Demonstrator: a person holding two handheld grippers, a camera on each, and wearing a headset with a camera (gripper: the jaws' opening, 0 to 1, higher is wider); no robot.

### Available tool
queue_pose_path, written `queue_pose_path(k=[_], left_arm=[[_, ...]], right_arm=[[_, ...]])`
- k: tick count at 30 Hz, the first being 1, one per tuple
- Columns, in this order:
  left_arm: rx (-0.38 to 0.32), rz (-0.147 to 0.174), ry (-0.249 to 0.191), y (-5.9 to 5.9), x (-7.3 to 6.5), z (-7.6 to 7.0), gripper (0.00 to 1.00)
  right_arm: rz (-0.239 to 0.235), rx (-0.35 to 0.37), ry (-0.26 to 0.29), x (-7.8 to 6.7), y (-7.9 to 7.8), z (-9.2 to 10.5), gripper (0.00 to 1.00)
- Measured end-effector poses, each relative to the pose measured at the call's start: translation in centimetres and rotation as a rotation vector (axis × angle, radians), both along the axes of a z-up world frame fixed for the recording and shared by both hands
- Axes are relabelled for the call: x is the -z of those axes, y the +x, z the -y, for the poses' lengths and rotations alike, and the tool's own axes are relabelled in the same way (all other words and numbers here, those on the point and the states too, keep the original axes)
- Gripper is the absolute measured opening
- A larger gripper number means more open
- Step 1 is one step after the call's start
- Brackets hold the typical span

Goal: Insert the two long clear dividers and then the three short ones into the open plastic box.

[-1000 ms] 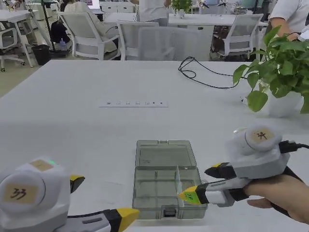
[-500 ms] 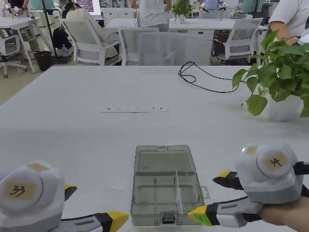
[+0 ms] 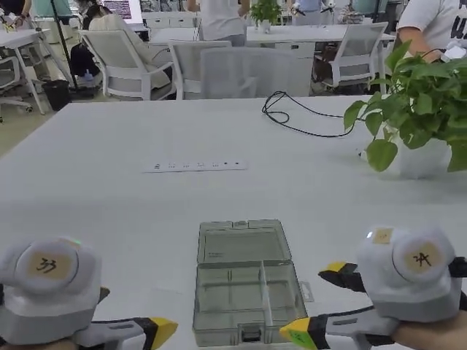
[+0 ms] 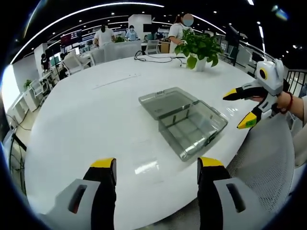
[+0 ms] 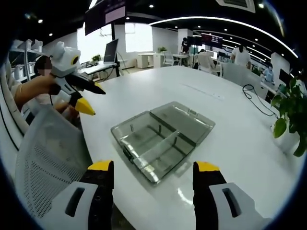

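White office desk (image 3: 146,219) is occupied at 6 o'clock by the open plastic box (image 3: 219,334), its lid (image 3: 244,244) laid flat at 12 o'clock, likely for access. One clear divider (image 3: 264,295) is seated inside. The left tool (image 4: 156,163) and right tool (image 5: 153,166) are held gaping and empty. "33" is read on the left sticker (image 3: 47,266).

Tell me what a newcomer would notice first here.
The clear plastic box lying open near the front edge of the white table, with a divider standing in its tray, draws the eye first. Two yellow-tipped grippers flank it, the left gripper and the right gripper, both open. A green potted plant stands at the far right.
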State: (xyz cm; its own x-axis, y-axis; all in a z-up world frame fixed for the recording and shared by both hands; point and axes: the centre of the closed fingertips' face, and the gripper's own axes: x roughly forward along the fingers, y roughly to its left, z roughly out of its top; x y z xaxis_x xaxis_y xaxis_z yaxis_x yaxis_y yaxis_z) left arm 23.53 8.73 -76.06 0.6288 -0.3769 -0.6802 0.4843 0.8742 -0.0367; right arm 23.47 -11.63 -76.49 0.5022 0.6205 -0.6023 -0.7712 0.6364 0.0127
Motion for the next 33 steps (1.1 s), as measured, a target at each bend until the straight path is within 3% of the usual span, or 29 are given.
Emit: queue_pose_path(k=[7, 18, 25, 33], left_arm=[[-0.005, -0.072, 0.041, 1.0, 2.0, -0.3, 0.61], [-0.052, -0.191, 0.065, 1.3, 5.6, -1.0, 0.53], [-0.081, -0.233, 0.059, 1.2, 7.0, -1.6, 0.46], [-0.103, -0.264, 0.035, 1.2, 8.1, -1.2, 0.42]], right_arm=[[0.002, 0.024, 0.011, -0.2, 0.1, 0.3, 0.67], [0.000, 0.059, 0.028, -0.3, 0.7, 0.4, 0.66], [0.000, 0.069, 0.035, -0.3, 0.9, 0.2, 0.65], [-0.008, 0.081, 0.027, 0.1, 0.9, 0.5, 0.63]])
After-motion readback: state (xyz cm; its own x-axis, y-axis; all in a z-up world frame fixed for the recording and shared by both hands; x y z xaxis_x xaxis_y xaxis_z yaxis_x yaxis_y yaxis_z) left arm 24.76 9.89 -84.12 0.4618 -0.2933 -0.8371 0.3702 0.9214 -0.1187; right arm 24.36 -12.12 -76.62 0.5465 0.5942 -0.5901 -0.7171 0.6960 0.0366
